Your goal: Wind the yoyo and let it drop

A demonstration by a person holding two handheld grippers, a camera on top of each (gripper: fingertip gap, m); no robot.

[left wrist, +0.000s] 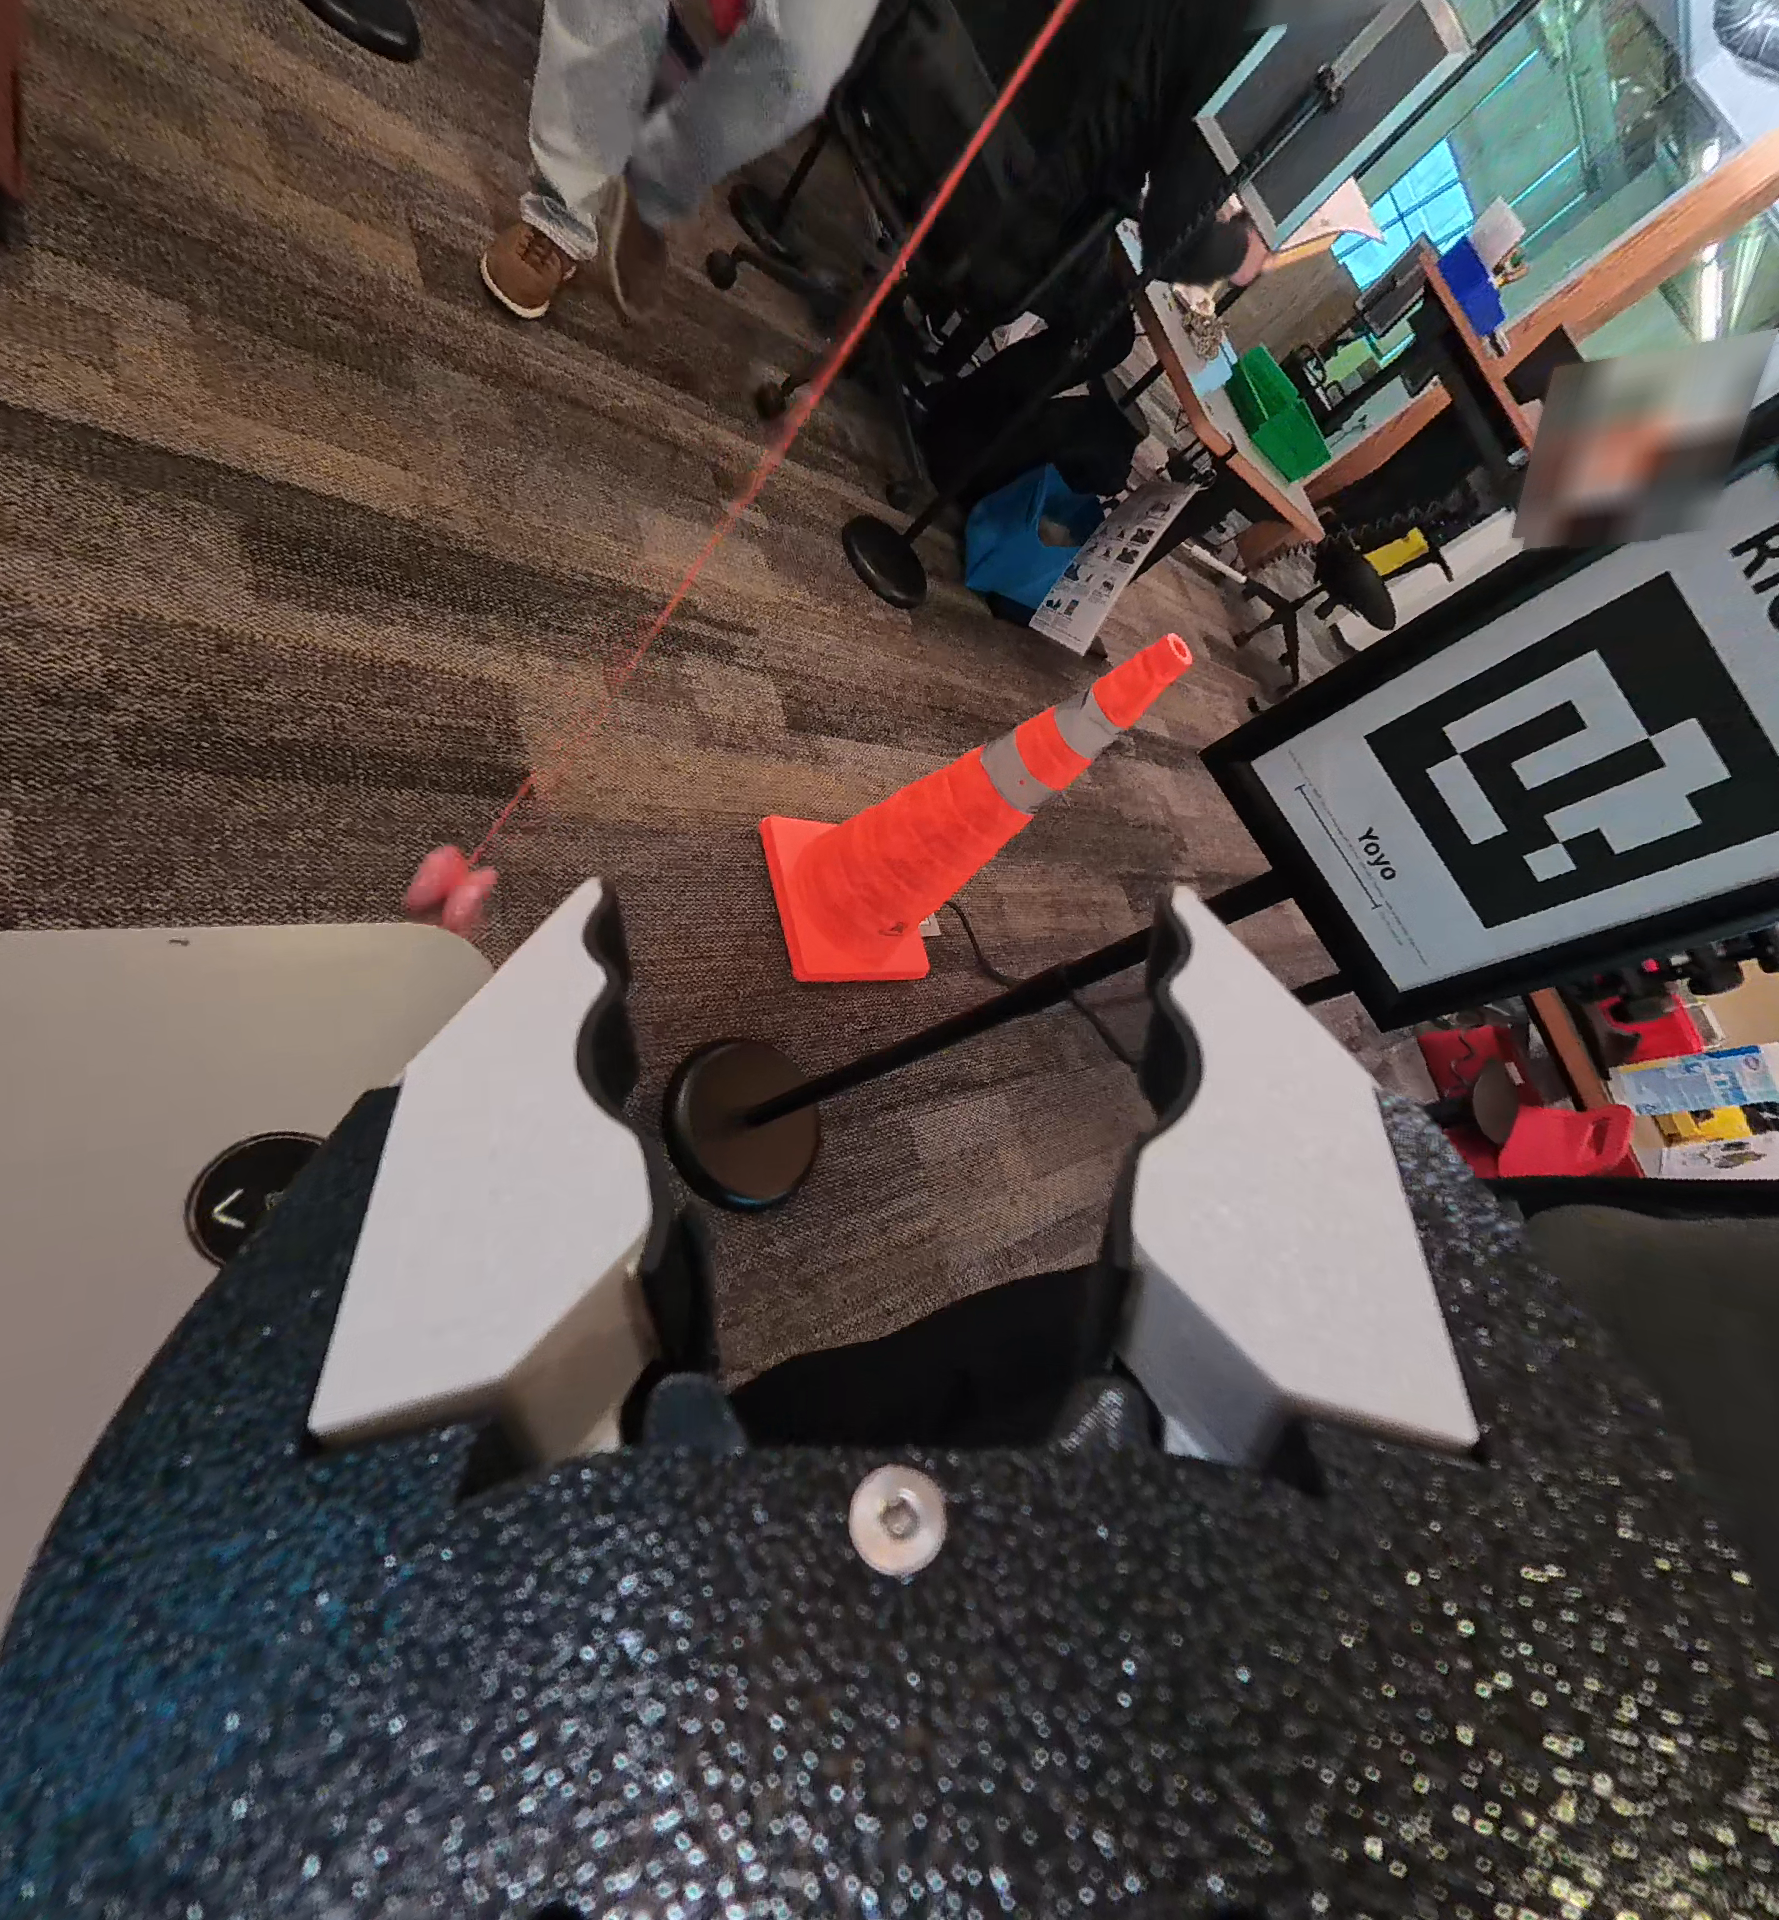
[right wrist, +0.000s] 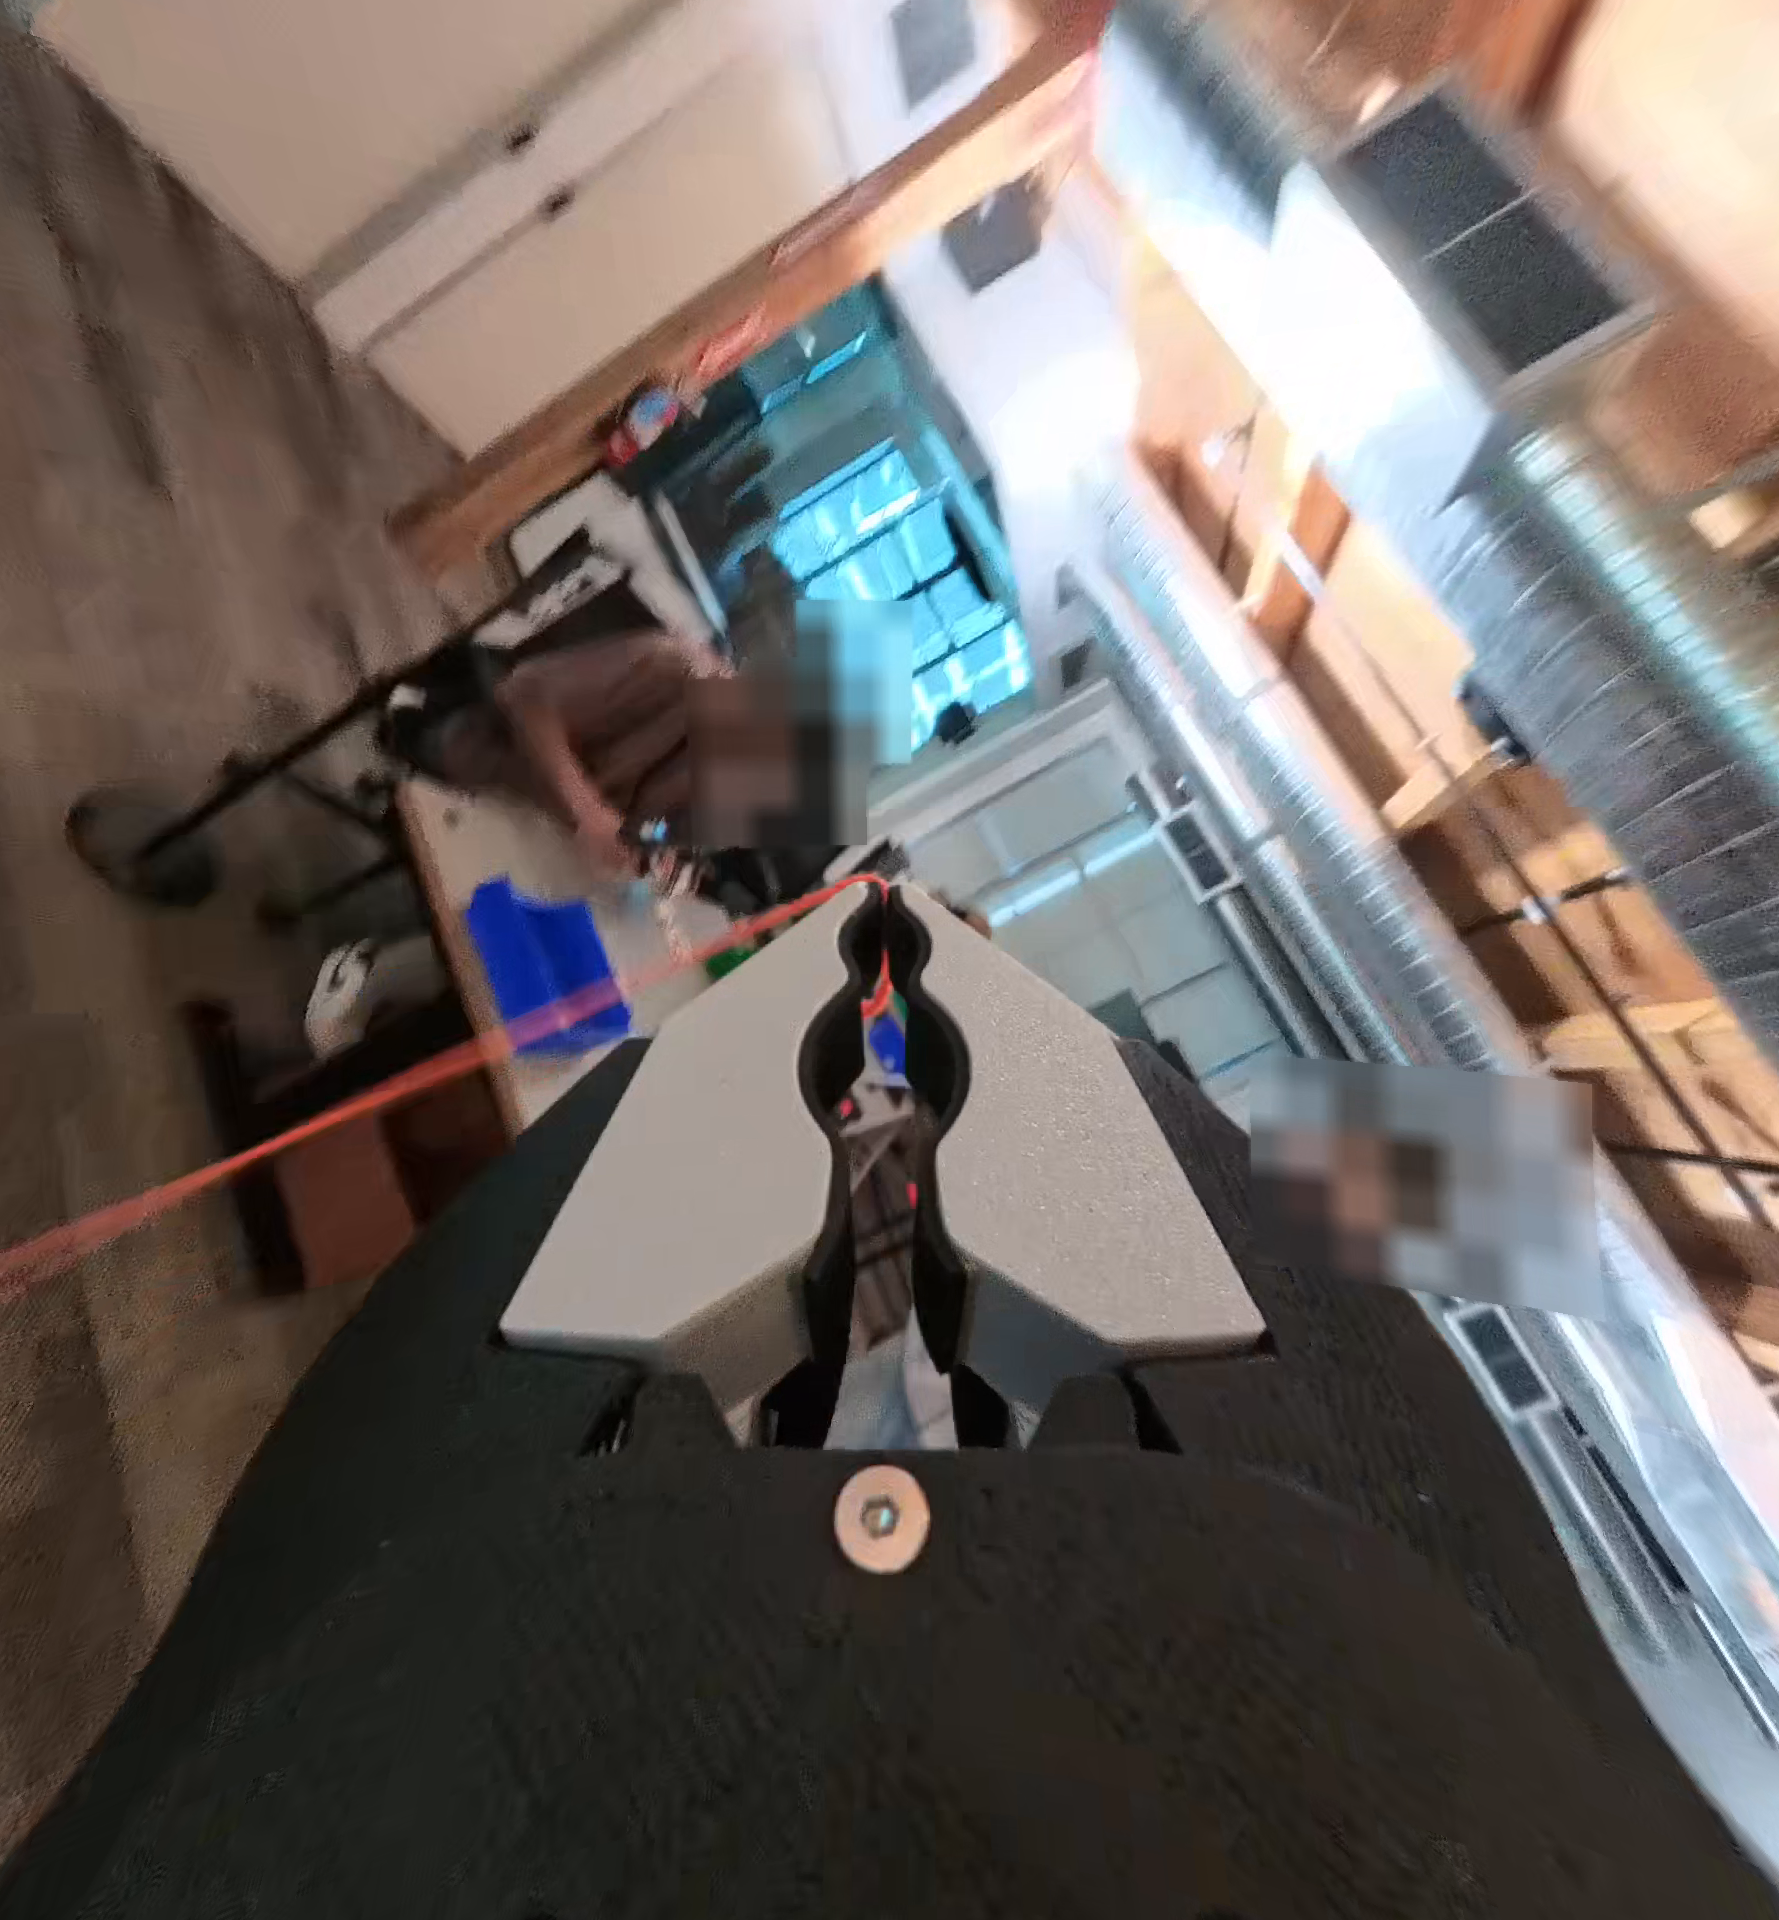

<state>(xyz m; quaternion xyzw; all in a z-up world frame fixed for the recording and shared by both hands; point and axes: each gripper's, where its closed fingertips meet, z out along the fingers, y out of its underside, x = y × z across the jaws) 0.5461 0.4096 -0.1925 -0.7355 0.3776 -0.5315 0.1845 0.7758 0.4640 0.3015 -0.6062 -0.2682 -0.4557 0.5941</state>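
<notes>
Below and ahead, carpet [left wrist: 241, 520] fills the left wrist view. Its left gripper [left wrist: 885, 935] has jaws spread, empty. Beyond them stands an orange cone [left wrist: 916, 842]. Left of them hangs the blurred pink yoyo [left wrist: 452, 885] on a taut red string [right wrist: 241, 1164], pinched at the tips of the right gripper [right wrist: 885, 896], jaws pressed together.

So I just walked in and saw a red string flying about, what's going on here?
A person is working a yoyo with two handheld claws. The right claw is shut on the red string, pinching its end at the fingertips. The string runs down to the pink yoyo, which hangs blurred above the carpet near a pale table corner, so it has been let drop. The left claw is open and empty, pointing toward an orange cone.
</notes>
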